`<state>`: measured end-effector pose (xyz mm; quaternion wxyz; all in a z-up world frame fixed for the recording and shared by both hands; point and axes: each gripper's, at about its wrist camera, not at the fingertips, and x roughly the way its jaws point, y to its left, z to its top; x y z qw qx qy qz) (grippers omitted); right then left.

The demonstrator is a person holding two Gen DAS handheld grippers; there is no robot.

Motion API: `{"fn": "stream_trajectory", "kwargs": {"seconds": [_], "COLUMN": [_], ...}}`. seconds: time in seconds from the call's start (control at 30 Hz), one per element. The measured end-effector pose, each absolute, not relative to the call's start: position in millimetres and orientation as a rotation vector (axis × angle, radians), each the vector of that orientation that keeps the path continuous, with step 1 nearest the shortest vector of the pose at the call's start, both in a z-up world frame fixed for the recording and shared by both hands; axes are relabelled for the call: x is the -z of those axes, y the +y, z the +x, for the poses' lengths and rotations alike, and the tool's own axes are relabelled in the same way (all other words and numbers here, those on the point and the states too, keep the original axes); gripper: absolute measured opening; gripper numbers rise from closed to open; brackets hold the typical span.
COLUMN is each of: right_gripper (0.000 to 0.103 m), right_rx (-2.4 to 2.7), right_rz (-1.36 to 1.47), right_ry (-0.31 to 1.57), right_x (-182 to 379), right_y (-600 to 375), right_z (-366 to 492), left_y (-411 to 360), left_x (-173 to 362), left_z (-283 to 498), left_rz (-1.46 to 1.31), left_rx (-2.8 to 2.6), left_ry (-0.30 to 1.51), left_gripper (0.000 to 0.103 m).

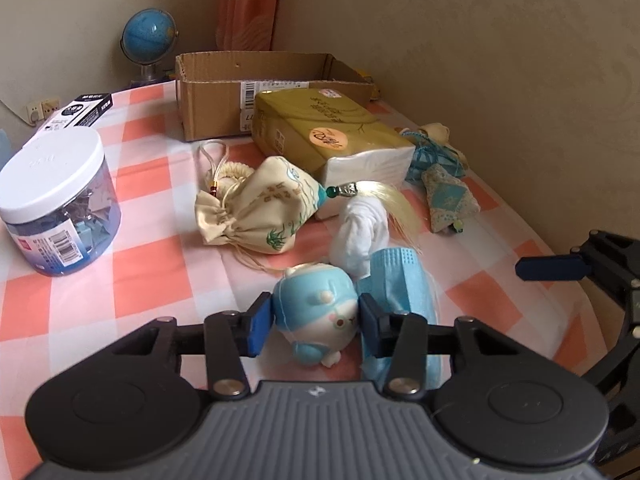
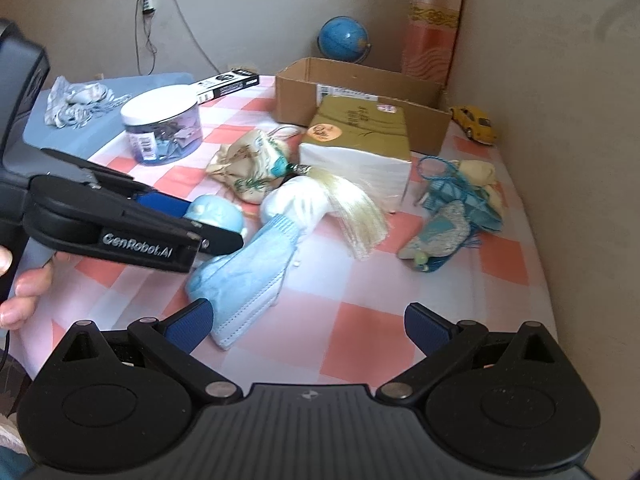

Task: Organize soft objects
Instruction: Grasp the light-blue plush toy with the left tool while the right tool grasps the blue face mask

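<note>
Blue plush toy sits squeezed between the left gripper's fingers.

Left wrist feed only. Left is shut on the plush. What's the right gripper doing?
Observer: The right gripper is open with nothing between its fingers. The mask ends beside its left finger.
Operator: Anything at far left I'm missing?
Observer: A crumpled grey cloth lies on a blue mat, left of the jar.
Operator: And far right, at the back?
Observer: A yellow toy car sits by the box's right corner, near the wall.
</note>
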<state>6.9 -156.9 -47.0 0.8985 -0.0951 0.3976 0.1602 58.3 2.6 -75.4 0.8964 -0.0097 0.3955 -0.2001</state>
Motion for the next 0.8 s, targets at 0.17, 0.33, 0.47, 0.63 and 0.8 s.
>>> {"fn": "stream_trajectory", "kwargs": {"seconds": [0.17,0.33,0.47,0.63,0.8], "right_gripper": [0.103,0.103,0.103,0.103,0.099], "right_rx": [-0.357,-0.389,-0.414,-0.43,-0.453], "right_rz": [-0.205,-0.217,-0.221,-0.226,-0.232], "right_ry": [0.833,0.846,0.861,0.865,0.867], "right_x": [50,57,65,72,76], "right_y": [-151,-143,-138,-131,-124], "right_z": [8,10,14,19,26], "left_y": [5,16,24,30,35], "left_x": [73,72,70,69,70], "left_z": [54,50,48,47,48], "left_rz": [0.003,0.009,0.005,-0.002,-0.024], "left_rx": [0.38,0.334,0.303,0.287,0.291], "left_ry": [0.814,0.812,0.81,0.81,0.822], "left_gripper": [0.045,0.045,0.045,0.045,0.045]}}
